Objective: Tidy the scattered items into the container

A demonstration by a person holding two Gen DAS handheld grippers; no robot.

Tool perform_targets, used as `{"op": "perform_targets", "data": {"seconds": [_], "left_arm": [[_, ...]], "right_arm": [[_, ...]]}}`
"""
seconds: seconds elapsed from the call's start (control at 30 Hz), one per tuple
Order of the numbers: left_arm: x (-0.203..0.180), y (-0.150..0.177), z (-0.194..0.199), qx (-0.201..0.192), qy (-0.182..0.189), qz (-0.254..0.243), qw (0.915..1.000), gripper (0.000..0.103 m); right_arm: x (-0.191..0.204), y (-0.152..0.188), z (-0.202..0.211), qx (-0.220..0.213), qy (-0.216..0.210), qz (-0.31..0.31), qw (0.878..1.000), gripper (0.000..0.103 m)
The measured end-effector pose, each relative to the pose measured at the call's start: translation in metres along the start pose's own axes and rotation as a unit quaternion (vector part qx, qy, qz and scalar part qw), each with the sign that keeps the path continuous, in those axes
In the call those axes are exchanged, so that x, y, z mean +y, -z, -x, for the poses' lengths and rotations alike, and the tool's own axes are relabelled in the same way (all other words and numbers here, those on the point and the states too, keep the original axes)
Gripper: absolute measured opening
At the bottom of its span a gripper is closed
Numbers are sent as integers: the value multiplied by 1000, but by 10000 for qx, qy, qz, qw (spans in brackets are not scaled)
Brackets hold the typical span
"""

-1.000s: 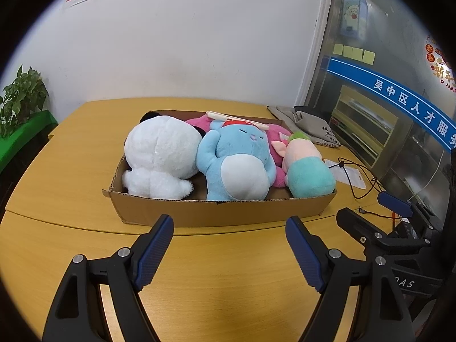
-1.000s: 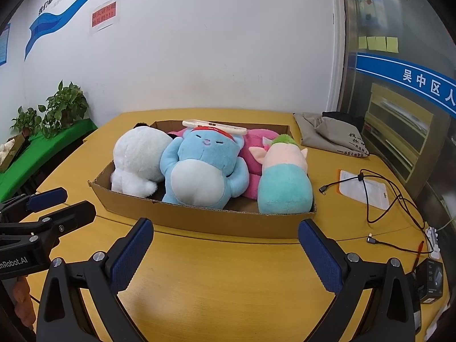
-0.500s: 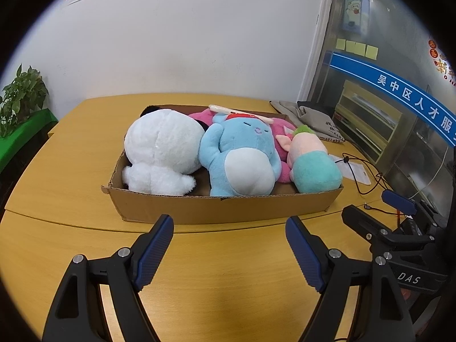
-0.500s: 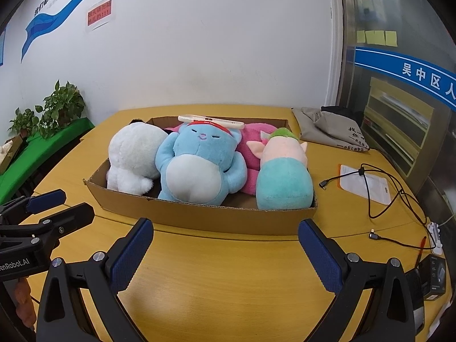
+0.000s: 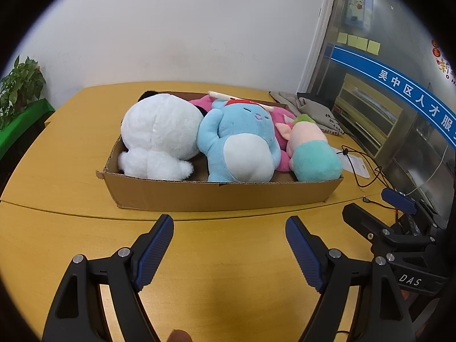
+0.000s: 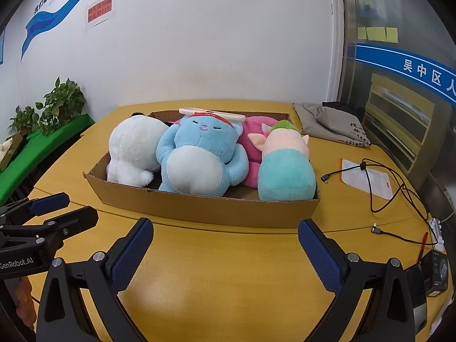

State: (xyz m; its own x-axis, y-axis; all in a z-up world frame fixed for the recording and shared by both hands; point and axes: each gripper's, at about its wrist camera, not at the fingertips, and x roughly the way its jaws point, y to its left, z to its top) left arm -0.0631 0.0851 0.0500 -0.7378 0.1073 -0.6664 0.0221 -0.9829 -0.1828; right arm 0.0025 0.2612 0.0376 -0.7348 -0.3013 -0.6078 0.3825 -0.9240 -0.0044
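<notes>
Both tools hang low over the yellow wooden counter (image 5: pixel 71 171), angled down toward it on the near side of the box. The left tool (image 5: pixel 229 246) has its blue-padded jaws spread wide with only bare counter between them, and the right tool (image 6: pixel 225 249) stands the same way, open and empty; each shows at the edge of the other's view. A shallow brown cardboard box (image 6: pixel 205 208) sits on the counter just beyond the tool tips, apart from them. Four plush toys lie packed side by side in it, rising above its low walls: a round white plush toy (image 6: pixel 134 148) at the left end, a light blue plush toy with a pale belly and a red headband (image 6: pixel 199 156) next to it, a bright pink plush toy (image 6: pixel 253 139) mostly hidden behind its neighbours, and a teal-bodied plush toy with a pink head and green tuft (image 6: pixel 285 168) at the right end. A thin white stick-shaped object (image 6: pixel 212 114) lies across the far rim; what it is cannot be made out. A black patch behind the white toy is too covered to identify. A grey cloth bag (image 6: pixel 330 125) and a black cable (image 6: pixel 382 188) lie to the right of the box.
</notes>
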Motion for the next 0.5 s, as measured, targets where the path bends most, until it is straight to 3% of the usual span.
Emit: {"op": "perform_targets", "data": {"seconds": [0.27, 0.4, 0.5], "left_arm": [[-9, 4, -1, 111, 129, -43, 9998, 81], [-20, 8, 5, -37, -291, -260, 9992, 81], [-22, 8, 4, -14, -345, -329, 9989, 81]], "right_arm": [[-2, 3, 1, 4, 2, -27, 10000, 103], [-3, 5, 0, 40, -10, -33, 10000, 103], [-3, 6, -1, 63, -4, -48, 10000, 103]]}}
